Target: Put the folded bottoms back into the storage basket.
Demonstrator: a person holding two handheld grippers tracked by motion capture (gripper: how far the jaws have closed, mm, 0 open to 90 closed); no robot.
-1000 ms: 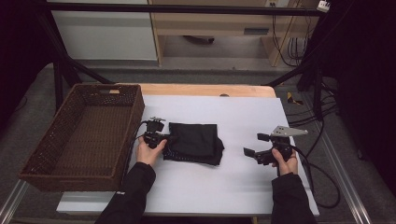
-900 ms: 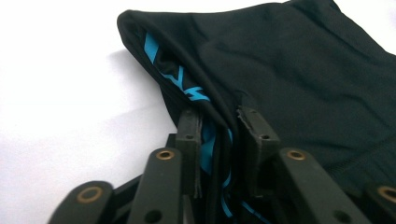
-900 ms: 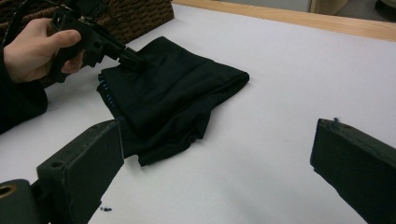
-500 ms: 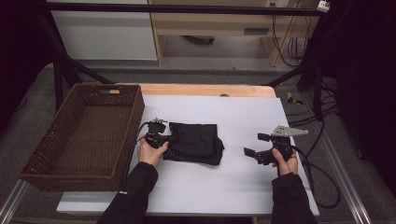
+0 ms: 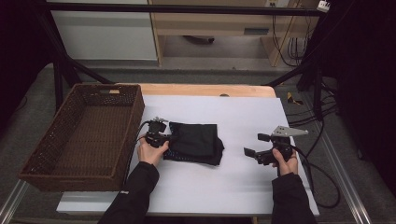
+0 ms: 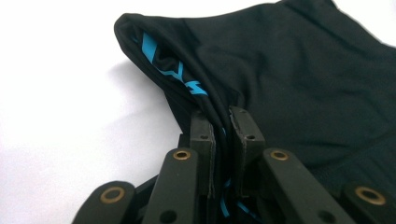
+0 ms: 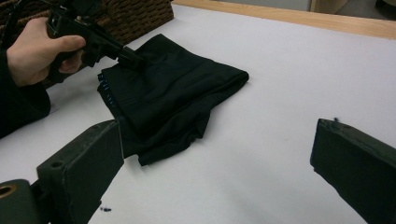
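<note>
- Beside the basket, on the white table, lies a folded black garment, its left edge nearest the basket's right wall.
- At that edge the left gripper has just been closing its jaws, which now pinch several layers of the fabric between the pads.
- Right of the garment and well apart from it, the right gripper points toward it, jaws wide apart with nothing between them.
- Bright blue lettering shows on the garment's inner fold by the left gripper; the cloth is plain black elsewhere, rumpled at its right end.
</note>
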